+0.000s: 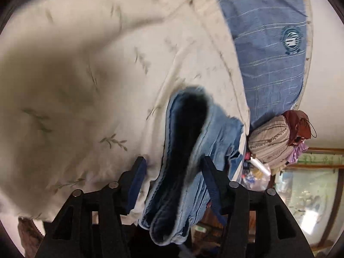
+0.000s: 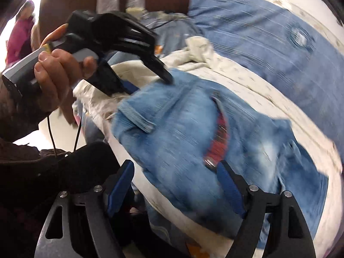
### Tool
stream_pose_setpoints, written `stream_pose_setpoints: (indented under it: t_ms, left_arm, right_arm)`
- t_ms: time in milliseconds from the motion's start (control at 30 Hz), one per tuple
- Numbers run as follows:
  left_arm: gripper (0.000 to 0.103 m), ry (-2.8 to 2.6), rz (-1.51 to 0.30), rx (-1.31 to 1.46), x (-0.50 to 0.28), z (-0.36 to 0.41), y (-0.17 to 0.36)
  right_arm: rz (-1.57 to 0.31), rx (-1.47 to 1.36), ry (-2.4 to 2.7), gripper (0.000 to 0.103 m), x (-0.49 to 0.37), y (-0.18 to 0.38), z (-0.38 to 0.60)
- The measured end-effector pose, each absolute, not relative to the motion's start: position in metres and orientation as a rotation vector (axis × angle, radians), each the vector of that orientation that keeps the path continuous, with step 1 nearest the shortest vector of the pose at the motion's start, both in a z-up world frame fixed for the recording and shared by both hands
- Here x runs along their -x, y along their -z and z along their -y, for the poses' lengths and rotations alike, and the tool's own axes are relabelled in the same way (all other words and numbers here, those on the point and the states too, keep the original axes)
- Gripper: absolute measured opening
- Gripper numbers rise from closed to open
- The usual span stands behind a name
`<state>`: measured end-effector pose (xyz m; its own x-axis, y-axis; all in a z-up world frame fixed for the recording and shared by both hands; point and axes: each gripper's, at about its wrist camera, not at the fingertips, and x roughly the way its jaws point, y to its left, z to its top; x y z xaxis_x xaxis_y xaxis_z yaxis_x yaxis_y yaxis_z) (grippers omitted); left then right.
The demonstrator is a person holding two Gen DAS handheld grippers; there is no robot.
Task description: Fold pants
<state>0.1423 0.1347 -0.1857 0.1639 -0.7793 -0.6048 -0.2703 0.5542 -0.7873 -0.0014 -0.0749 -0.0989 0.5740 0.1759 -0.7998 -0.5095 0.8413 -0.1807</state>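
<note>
Left tool spread — fingers either side of a fold of the pants, low centre of its view, not pinching. Right tool also spread, denim between its pads. Pants lie bunched on the cream sheet of the bed; blue pillow upper right. Right view blurred.

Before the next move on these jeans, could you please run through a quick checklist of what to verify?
1. Left tool open around the jeans: ok, jaws spread with denim between them.
2. Right tool free: ok, open, gripping nothing.
3. Jeans resting on the cream quilt: ok.
4. Jeans flat, unbunched: not ok, rumpled.
5. Left tool at the jeans' edge: ok.
6. Fold line aligned: cannot tell, view blurred.
</note>
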Motion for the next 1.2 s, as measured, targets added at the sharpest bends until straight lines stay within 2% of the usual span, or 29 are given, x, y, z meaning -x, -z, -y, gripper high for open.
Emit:
stream_pose_setpoints:
  t_ms: [67, 133, 333, 433, 500, 533, 567, 633, 667, 700, 733, 800, 900, 967, 1033, 1067, 1133, 1200]
  left_arm:
    - [0.06, 0.472, -1.406, 0.968, -0.15, -0.132, 0.188]
    - [0.073, 0.496, -1.406, 0.975, -0.162, -0.125, 0.186]
    - [0.074, 0.537, -1.43, 0.911, -0.186, -0.11, 0.19]
    - [0.074, 0.555, -1.437, 0.944, -0.199, -0.11, 0.193]
    - [0.074, 0.559, -1.457, 0.915, -0.205, -0.104, 0.198]
    - [0.072, 0.569, -1.465, 0.886, -0.207, -0.102, 0.197]
    - [0.068, 0.581, -1.461, 0.854, -0.208, -0.096, 0.193]
    - [0.043, 0.614, -1.452, 0.778, -0.214, -0.088, 0.183]
    - [0.037, 0.636, -1.447, 0.757, -0.217, -0.085, 0.178]
    - [0.021, 0.66, -1.446, 0.763, -0.218, -0.082, 0.173]
    - [0.016, 0.698, -1.454, 0.78, -0.22, -0.078, 0.171]
    - [0.016, 0.701, -1.438, 0.769, -0.223, -0.074, 0.163]
    - [0.021, 0.7, -1.418, 0.728, -0.227, -0.066, 0.156]
    - [0.032, 0.671, -1.44, 0.735, -0.235, -0.064, 0.16]
    - [0.051, 0.642, -1.46, 0.745, -0.236, -0.063, 0.168]
    - [0.051, 0.619, -1.476, 0.739, -0.239, -0.06, 0.173]
    - [0.038, 0.592, -1.506, 0.776, -0.237, -0.054, 0.178]
    - [0.031, 0.586, -1.471, 0.779, -0.235, -0.049, 0.165]
  right_arm:
    - [-0.866, 0.478, -0.413, 0.088, -0.003, 0.107, 0.065]
    - [-0.877, 0.518, -0.427, 0.088, -0.005, 0.115, 0.054]
    - [-0.858, 0.728, -0.391, 0.095, -0.007, 0.148, 0.03]
    - [-0.839, 0.781, -0.372, 0.095, -0.006, 0.157, 0.027]
    - [-0.831, 0.778, -0.372, 0.09, -0.008, 0.156, 0.026]
    - [-0.83, 0.758, -0.372, 0.084, -0.01, 0.152, 0.029]
    - [-0.839, 0.721, -0.376, 0.073, -0.012, 0.145, 0.034]
    - [-0.864, 0.631, -0.395, 0.06, -0.015, 0.131, 0.045]
    - [-0.87, 0.605, -0.395, 0.051, -0.015, 0.126, 0.049]
    - [-0.875, 0.579, -0.395, 0.043, -0.014, 0.121, 0.053]
    - [-0.882, 0.552, -0.396, 0.04, -0.013, 0.117, 0.057]
    - [-0.882, 0.483, -0.397, 0.036, -0.01, 0.103, 0.067]
    - [-0.876, 0.395, -0.393, 0.036, -0.011, 0.087, 0.085]
    - [-0.897, 0.335, -0.391, 0.036, -0.016, 0.088, 0.096]
    - [-0.91, 0.292, -0.399, 0.036, -0.019, 0.092, 0.099]
    - [-0.904, 0.293, -0.401, 0.036, -0.018, 0.092, 0.099]
    - [-0.889, 0.303, -0.409, 0.034, -0.016, 0.09, 0.096]
    - [-0.878, 0.287, -0.414, 0.032, -0.014, 0.088, 0.1]
